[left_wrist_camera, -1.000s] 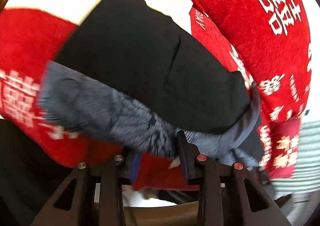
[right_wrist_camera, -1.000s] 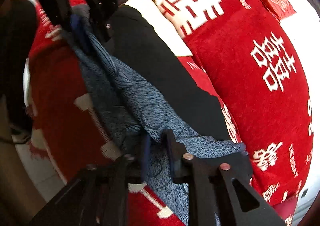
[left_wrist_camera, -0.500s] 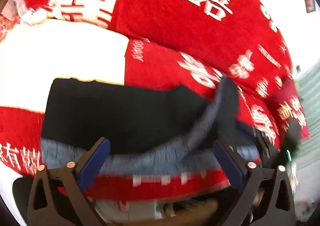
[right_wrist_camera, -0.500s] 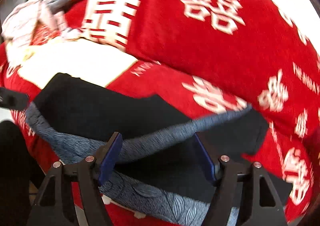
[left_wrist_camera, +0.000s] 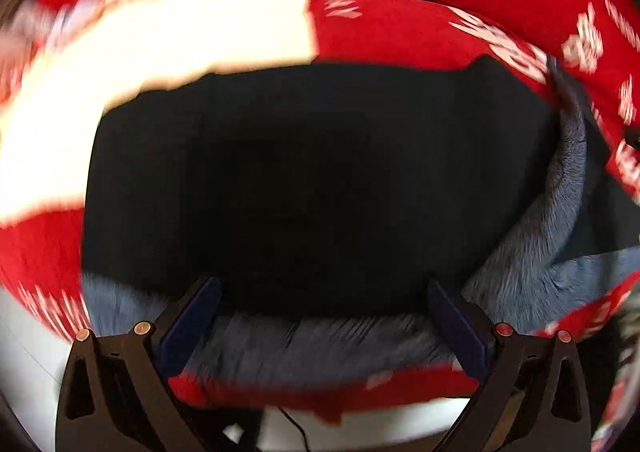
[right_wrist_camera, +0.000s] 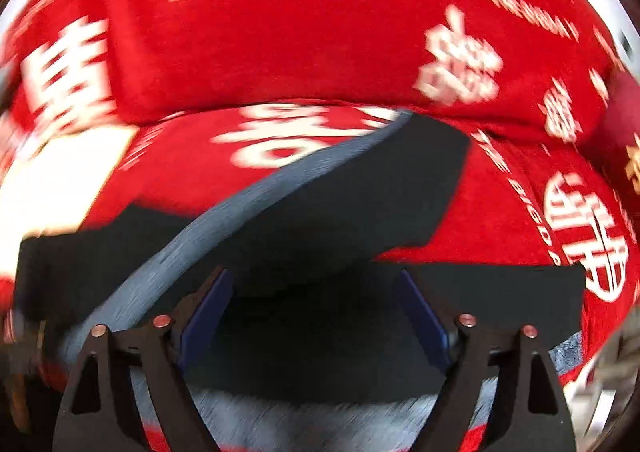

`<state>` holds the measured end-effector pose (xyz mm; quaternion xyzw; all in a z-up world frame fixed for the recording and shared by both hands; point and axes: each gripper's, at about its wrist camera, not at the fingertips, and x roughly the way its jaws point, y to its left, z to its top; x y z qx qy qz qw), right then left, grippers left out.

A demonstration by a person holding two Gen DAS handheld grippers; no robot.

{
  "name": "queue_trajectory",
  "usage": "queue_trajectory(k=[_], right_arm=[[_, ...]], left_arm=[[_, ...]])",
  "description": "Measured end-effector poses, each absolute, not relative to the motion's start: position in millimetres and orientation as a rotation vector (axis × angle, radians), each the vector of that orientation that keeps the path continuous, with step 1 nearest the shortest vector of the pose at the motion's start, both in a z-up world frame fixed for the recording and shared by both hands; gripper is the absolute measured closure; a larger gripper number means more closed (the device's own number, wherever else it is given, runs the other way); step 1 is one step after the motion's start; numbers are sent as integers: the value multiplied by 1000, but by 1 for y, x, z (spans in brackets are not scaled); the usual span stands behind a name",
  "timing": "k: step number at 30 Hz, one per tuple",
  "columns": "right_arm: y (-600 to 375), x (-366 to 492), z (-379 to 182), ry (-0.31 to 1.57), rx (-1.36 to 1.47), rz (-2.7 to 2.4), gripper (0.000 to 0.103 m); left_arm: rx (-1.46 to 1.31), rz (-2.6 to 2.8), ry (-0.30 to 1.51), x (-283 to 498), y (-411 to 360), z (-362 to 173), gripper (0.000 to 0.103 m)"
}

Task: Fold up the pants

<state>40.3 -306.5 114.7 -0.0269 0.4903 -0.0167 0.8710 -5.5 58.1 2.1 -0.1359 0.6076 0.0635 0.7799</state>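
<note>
The black pants (left_wrist_camera: 312, 172) with a blue-grey lining lie folded on the red bedspread (left_wrist_camera: 400, 28). My left gripper (left_wrist_camera: 324, 316) hangs open above their near edge, where the blue-grey lining (left_wrist_camera: 320, 344) shows; nothing is pinched between its blue pads (left_wrist_camera: 192, 324). In the right wrist view the black pants (right_wrist_camera: 360, 204) spread across the bed with a blue-grey hem strip (right_wrist_camera: 260, 204) turned up diagonally. My right gripper (right_wrist_camera: 316, 312) is over them, its jaws opening, and no cloth is gripped between them.
A thick red quilt (right_wrist_camera: 320, 32) with white characters is piled behind the pants. A white patch (left_wrist_camera: 160, 52) of bedding lies at the left. A dark red pillow (right_wrist_camera: 624, 132) sits at the far right. The bed's near edge and pale floor (left_wrist_camera: 360, 428) show below the left gripper.
Both grippers have let go of the blue-grey lining and spread wide. Both have swung across the bed, and the pants now lie flat below them.
</note>
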Motion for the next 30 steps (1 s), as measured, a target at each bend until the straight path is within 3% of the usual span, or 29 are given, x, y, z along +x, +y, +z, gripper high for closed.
queue_trajectory(k=[8, 12, 14, 16, 17, 18, 21, 26, 30], right_arm=[[-297, 192, 81, 1207, 88, -141, 13], [-291, 241, 17, 1464, -41, -262, 10], [-299, 238, 18, 1395, -29, -276, 5], [-305, 231, 20, 1402, -9, -248, 19], [-306, 224, 27, 1389, -60, -226, 56], [-312, 215, 36, 1386, -71, -210, 85], [-346, 180, 66, 1317, 83, -182, 88], [-404, 46, 144, 1025, 278, -216, 92], [-434, -37, 146, 958, 309, -296, 94]], left_arm=[[-350, 226, 1298, -4, 98, 38, 0], [-326, 172, 1281, 16, 77, 53, 0], [-313, 139, 1286, 26, 65, 55, 0], [-301, 108, 1291, 38, 53, 54, 0], [-293, 94, 1293, 43, 48, 53, 0], [-283, 80, 1300, 51, 41, 51, 0], [-276, 60, 1321, 67, 8, 44, 0], [-212, 73, 1328, 57, -10, 27, 0], [-57, 93, 1325, 37, -20, 22, 0]])
